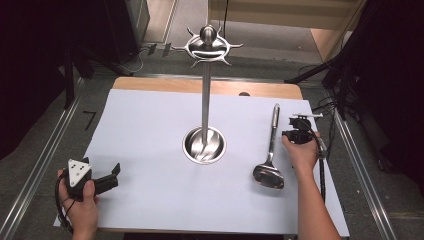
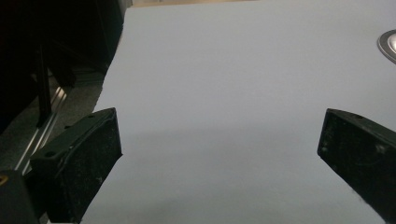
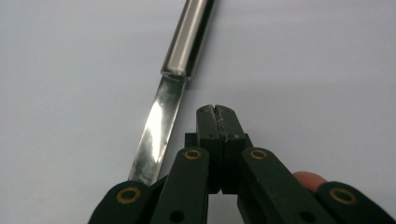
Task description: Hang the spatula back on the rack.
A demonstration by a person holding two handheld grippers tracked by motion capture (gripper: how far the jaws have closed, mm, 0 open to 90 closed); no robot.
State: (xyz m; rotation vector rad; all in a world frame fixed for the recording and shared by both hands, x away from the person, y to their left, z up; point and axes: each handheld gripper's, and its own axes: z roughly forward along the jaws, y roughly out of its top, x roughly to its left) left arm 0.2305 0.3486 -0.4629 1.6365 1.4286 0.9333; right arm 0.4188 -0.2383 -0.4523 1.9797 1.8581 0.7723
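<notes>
A steel spatula [image 1: 270, 150] lies on the white sheet [image 1: 150, 190] at the right, blade toward the person, handle pointing away. My right gripper [image 1: 290, 134] hovers just right of its handle. In the right gripper view the jaws [image 3: 215, 111] are pressed together with nothing between them, and the spatula's shaft [image 3: 173, 88] runs past on their left. A steel utensil stand [image 1: 205, 90] with a round dished base [image 1: 204, 145] and hooked top stands at the middle. My left gripper [image 1: 114, 175] rests at the front left; its jaws stand wide apart over bare sheet [image 2: 219, 140].
The wooden table edge [image 1: 200, 85] shows beyond the sheet. Metal rails [image 1: 40, 165] run along both sides, with dark stands and cables [image 1: 325, 107] on the floor. The stand's base rim [image 2: 387, 44] shows at the left gripper view's right edge.
</notes>
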